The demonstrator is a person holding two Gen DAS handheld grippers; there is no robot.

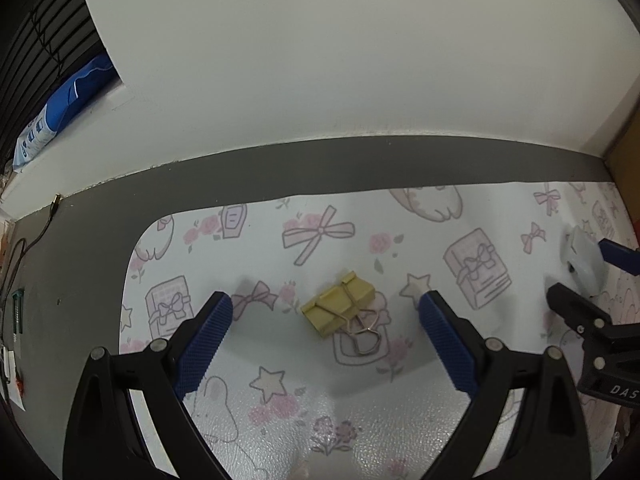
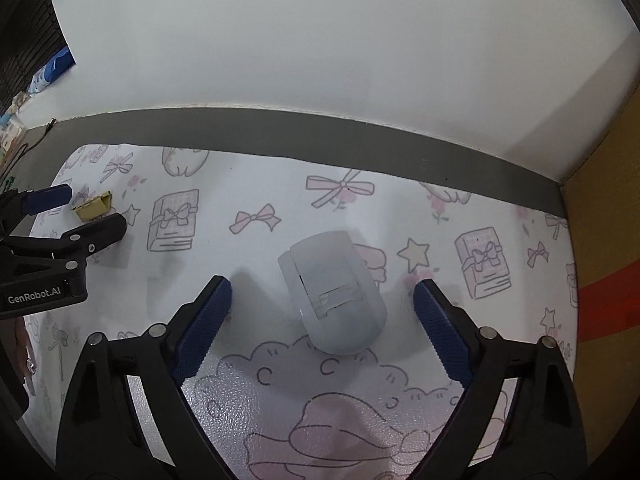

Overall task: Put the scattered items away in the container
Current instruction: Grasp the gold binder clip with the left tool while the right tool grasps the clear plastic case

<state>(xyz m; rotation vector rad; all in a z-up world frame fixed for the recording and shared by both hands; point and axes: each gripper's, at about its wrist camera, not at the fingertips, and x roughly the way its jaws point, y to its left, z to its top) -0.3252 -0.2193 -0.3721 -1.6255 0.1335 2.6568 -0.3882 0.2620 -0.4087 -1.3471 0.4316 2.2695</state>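
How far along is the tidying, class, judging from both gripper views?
Done: nothing visibly; no container shows. In hand: the left gripper stands open around the yellow binder clip, the right gripper open around the pale plastic item, neither gripped. Left: grasping both off the patterned mat and stowing them.

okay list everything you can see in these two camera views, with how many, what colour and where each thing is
binder clip: one, yellow with silver wire handles, lying on the mat between the left gripper's open fingers
plastic item: one, pale blue-grey, rounded, lying on the mat between the right gripper's open fingers; what it is I cannot tell
mat: one, white with pink bows, books and stars, covering the desk
desk: one, grey, along the white wall
cable: one, dark, at the desk's left edge
packet: one, blue and white, on a ledge at far left
cardboard: one, brown with a red band, at the right edge
left gripper: one, black with blue pads, open
right gripper: one, black with blue pads, open
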